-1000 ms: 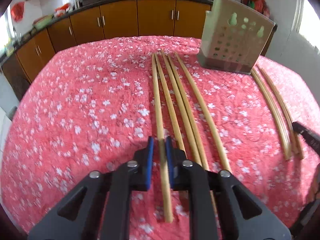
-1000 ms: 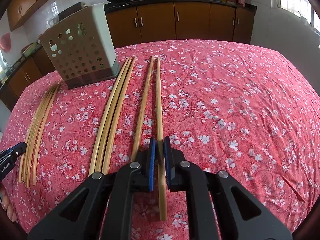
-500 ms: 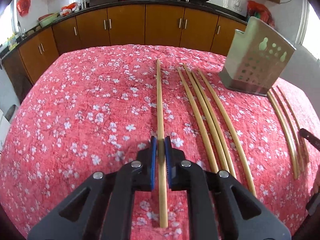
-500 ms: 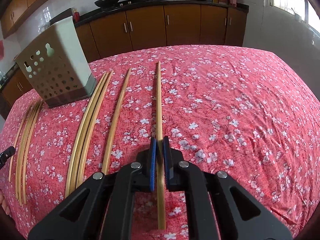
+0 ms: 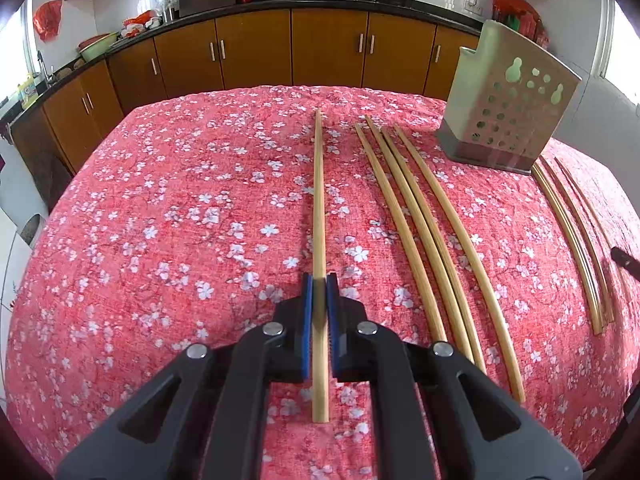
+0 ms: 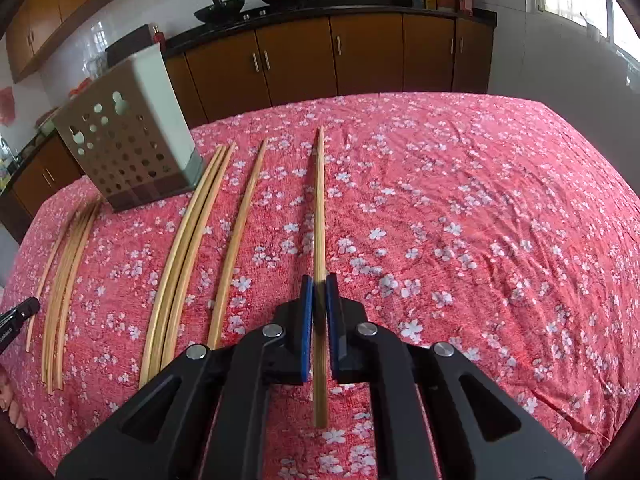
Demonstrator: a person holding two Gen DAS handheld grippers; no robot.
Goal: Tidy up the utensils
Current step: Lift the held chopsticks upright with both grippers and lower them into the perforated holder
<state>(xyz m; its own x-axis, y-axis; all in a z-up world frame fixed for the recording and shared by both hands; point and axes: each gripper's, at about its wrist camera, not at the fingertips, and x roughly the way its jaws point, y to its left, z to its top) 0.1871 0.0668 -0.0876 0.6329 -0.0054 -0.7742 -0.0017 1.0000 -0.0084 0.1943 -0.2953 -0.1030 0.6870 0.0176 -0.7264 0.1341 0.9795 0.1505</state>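
My left gripper is shut on a bamboo chopstick and holds it lifted over the red floral cloth. My right gripper is shut on another chopstick, also lifted. A perforated grey utensil holder stands at the back right in the left wrist view and at the back left in the right wrist view. Several loose chopsticks lie on the cloth to the right of the left gripper. In the right wrist view three chopsticks lie left of the right gripper.
A further bundle of chopsticks lies beyond the holder, also in the right wrist view. The table is covered by a red flowered cloth. Brown kitchen cabinets run behind it. The other gripper's tip shows at each view's edge.
Both grippers have lifted their chopsticks off the cloth and away from the rows. The left moved left of its row, the right moved right, and both views now sit higher.
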